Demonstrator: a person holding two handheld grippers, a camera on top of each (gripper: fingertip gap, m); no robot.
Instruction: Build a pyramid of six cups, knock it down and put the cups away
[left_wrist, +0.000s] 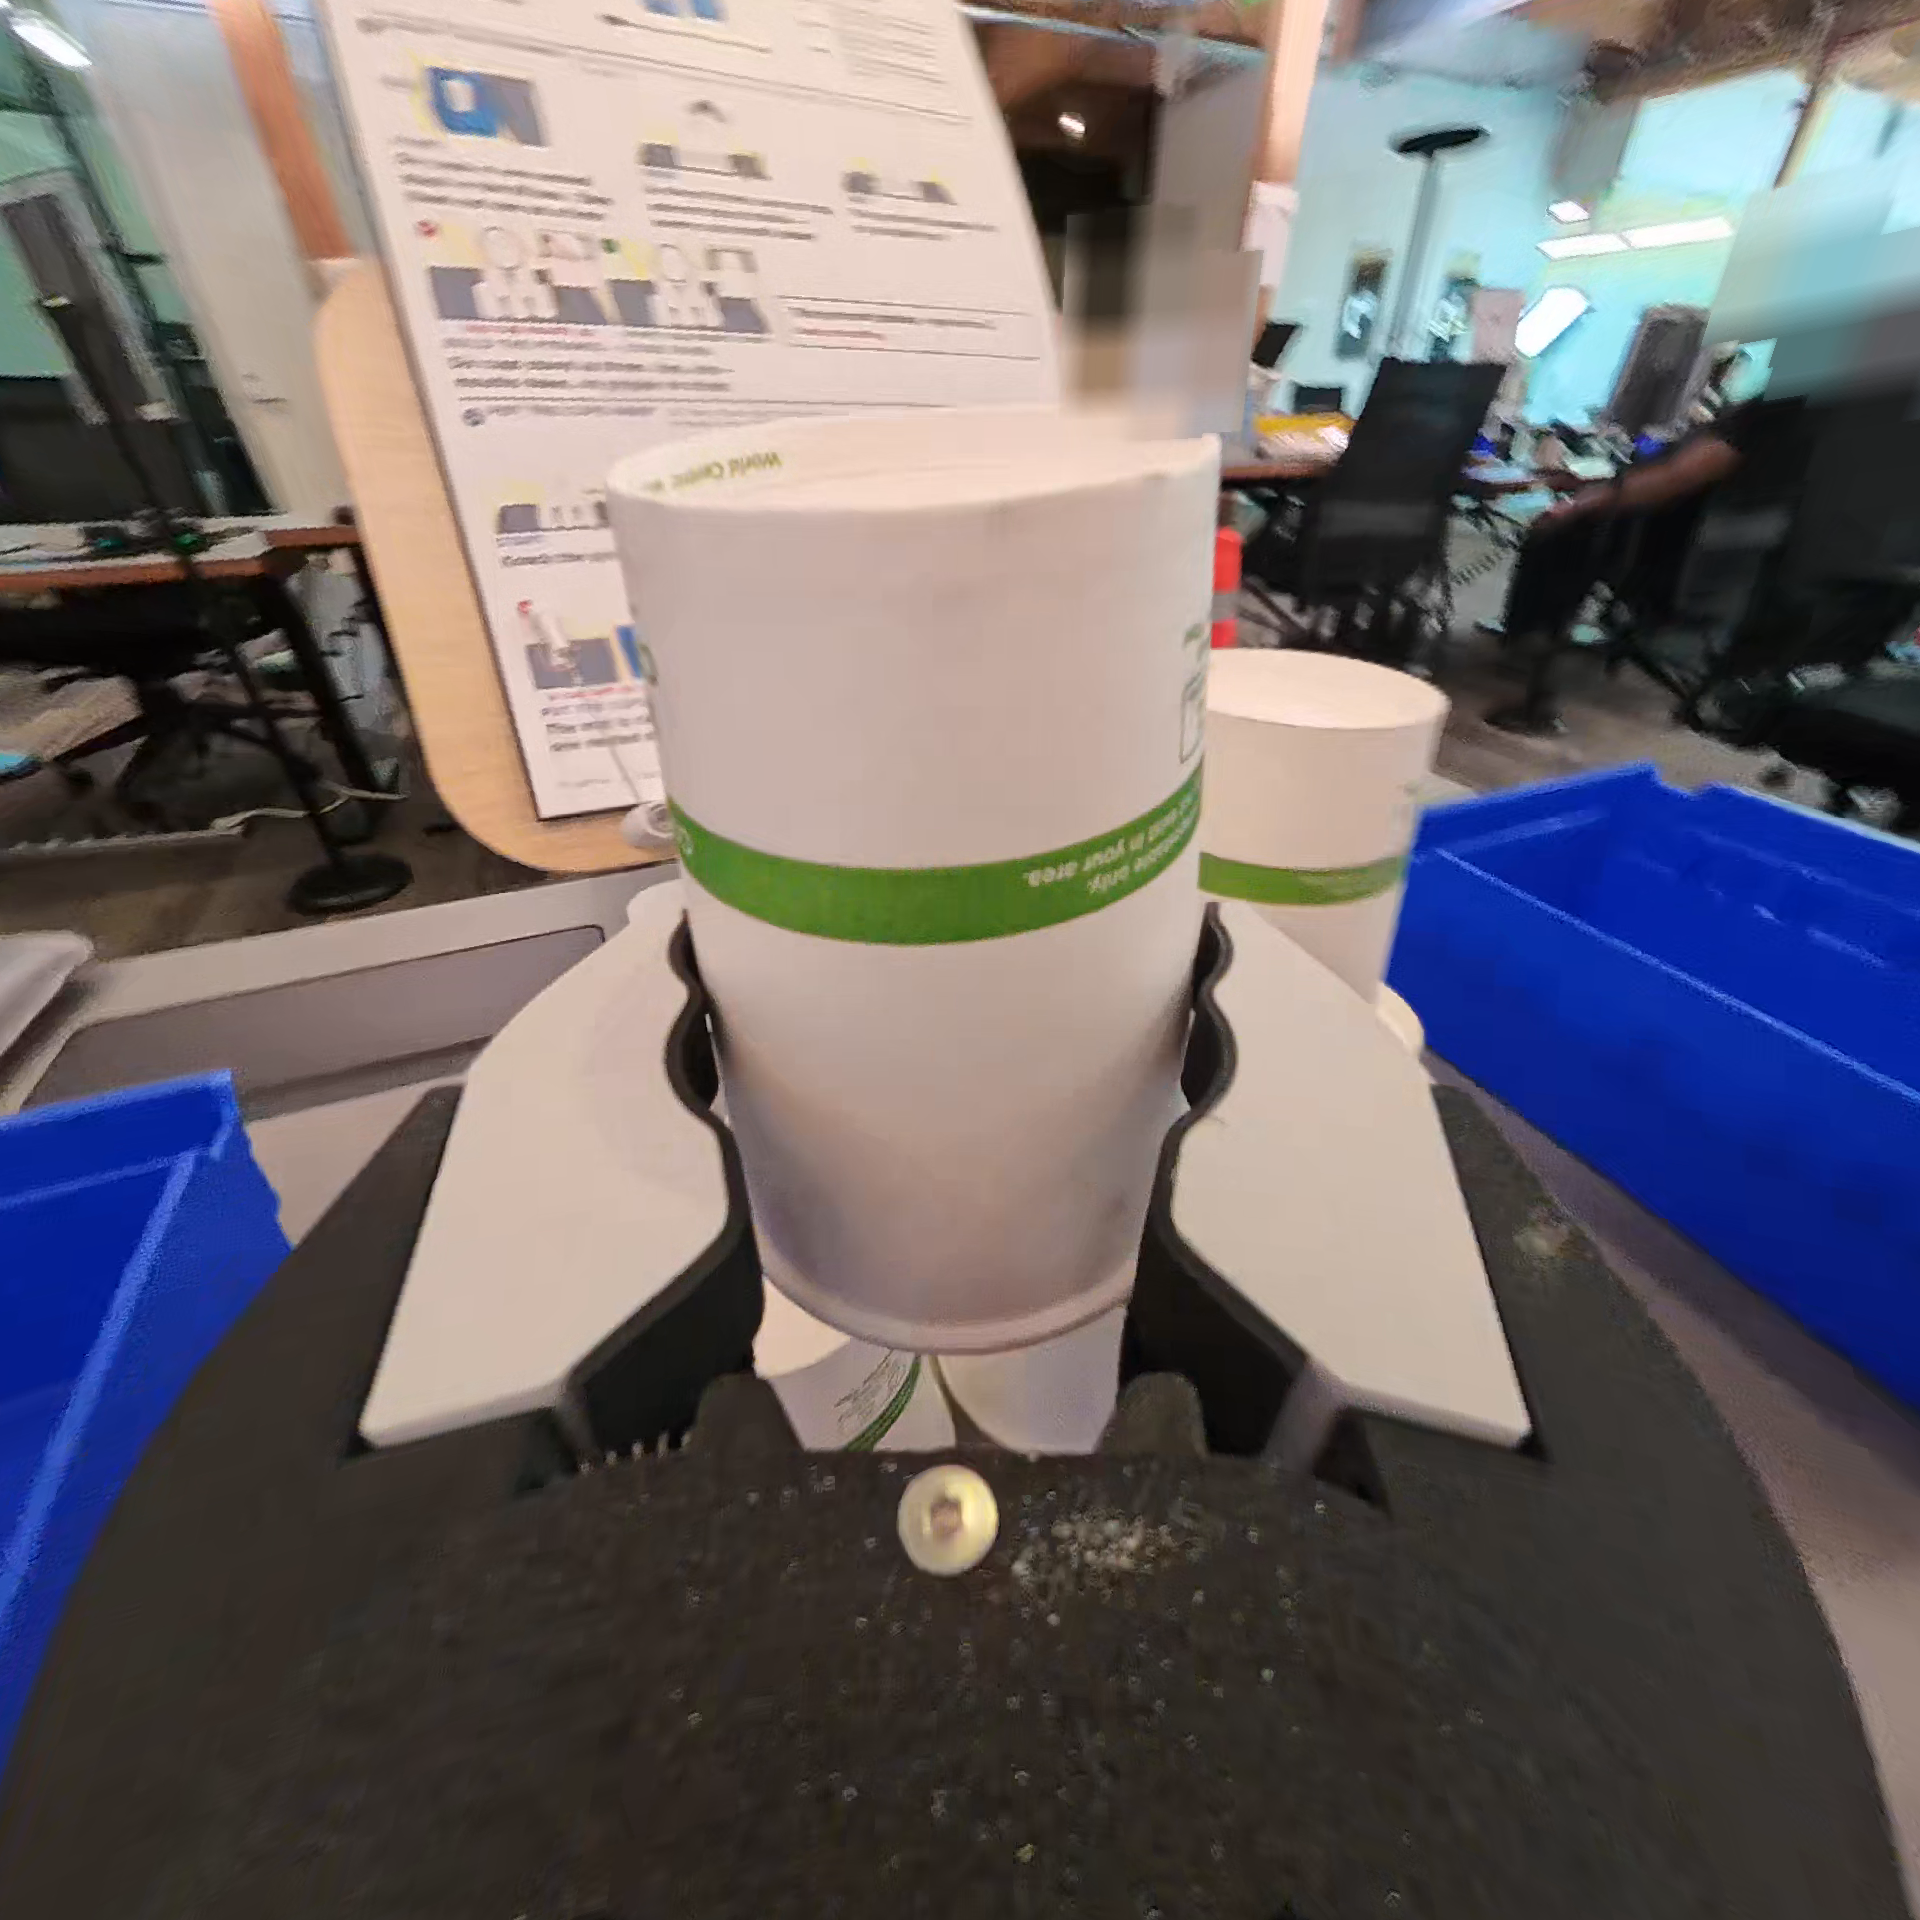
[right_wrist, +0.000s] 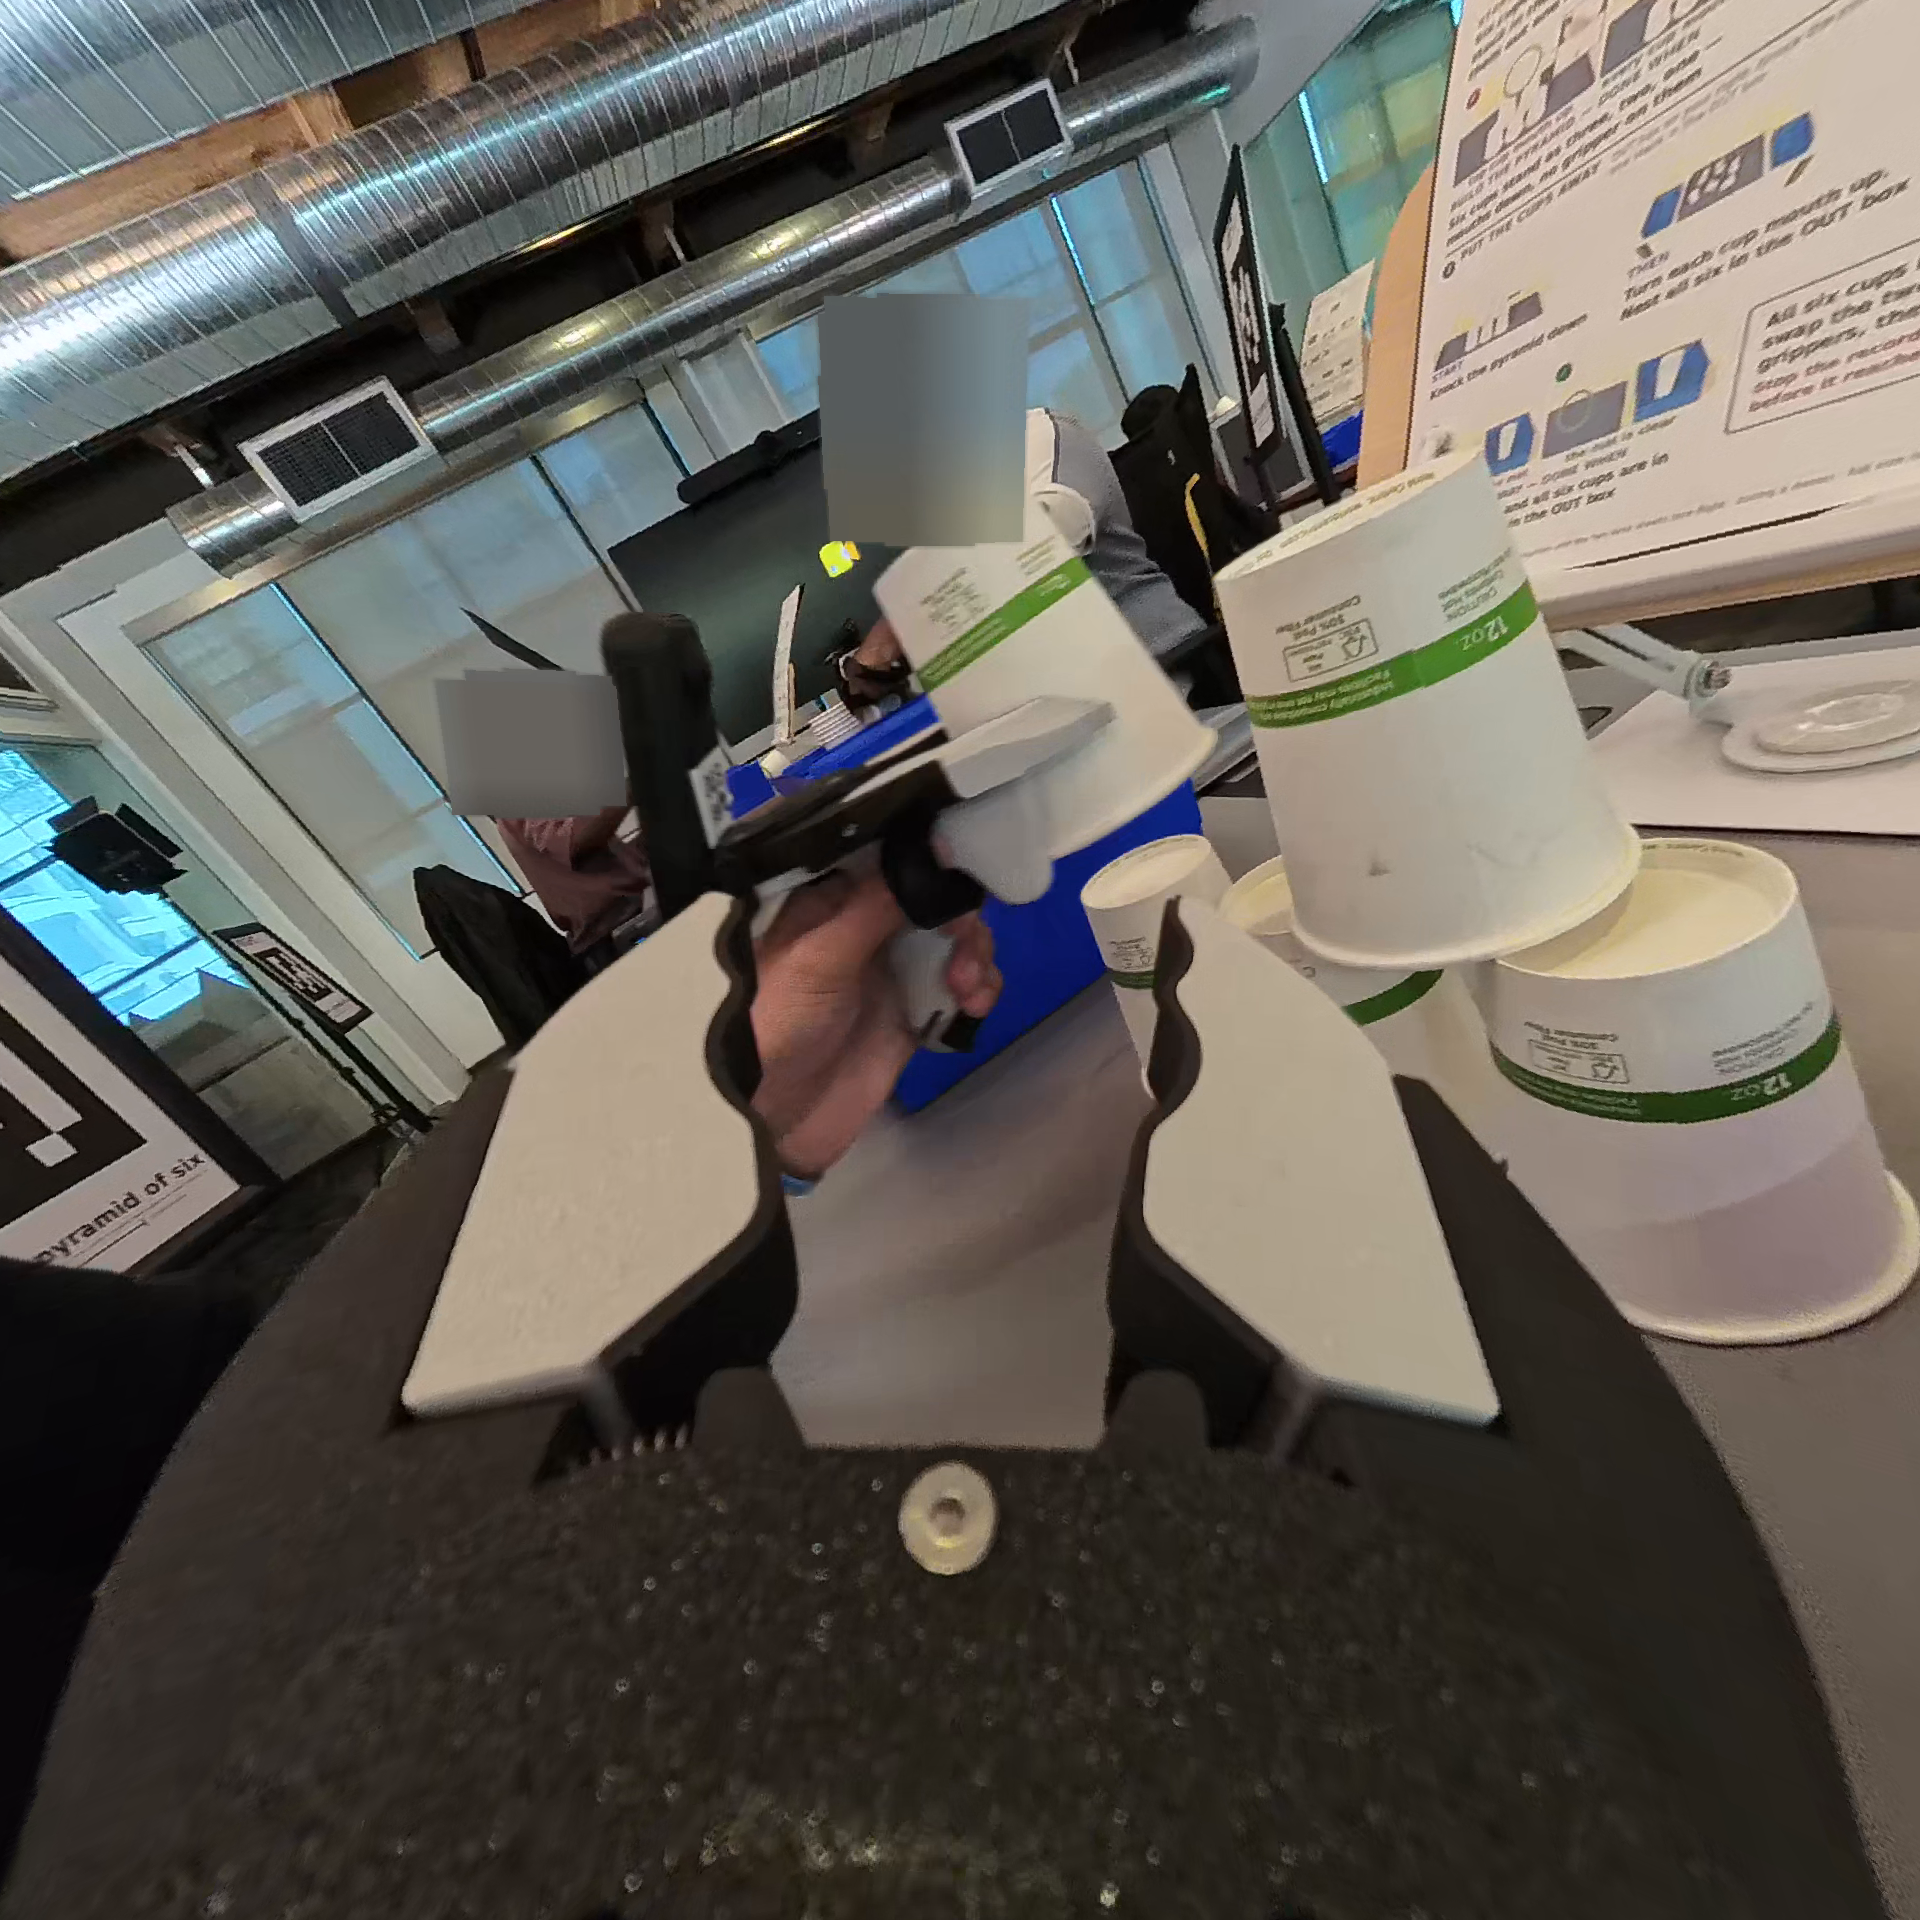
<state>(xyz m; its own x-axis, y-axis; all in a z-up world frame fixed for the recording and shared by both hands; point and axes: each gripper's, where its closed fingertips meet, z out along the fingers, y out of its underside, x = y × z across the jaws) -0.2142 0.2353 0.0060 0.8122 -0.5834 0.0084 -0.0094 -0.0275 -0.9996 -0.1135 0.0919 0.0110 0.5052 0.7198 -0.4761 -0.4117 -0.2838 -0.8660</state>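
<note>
Left wrist view: left gripper (left_wrist: 951, 1049) clamps an inverted cup (left_wrist: 925, 831) mid-frame; right gripper (right_wrist: 951, 1029) gapes empty. Lowering off-centre probably topples the second-tier cup (right_wrist: 1423, 727) at right.

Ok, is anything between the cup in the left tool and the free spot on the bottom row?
Nothing visible does. The cup in the left tool hangs in open air above the end cup of the bottom row, close beside the stacked cup.
</note>
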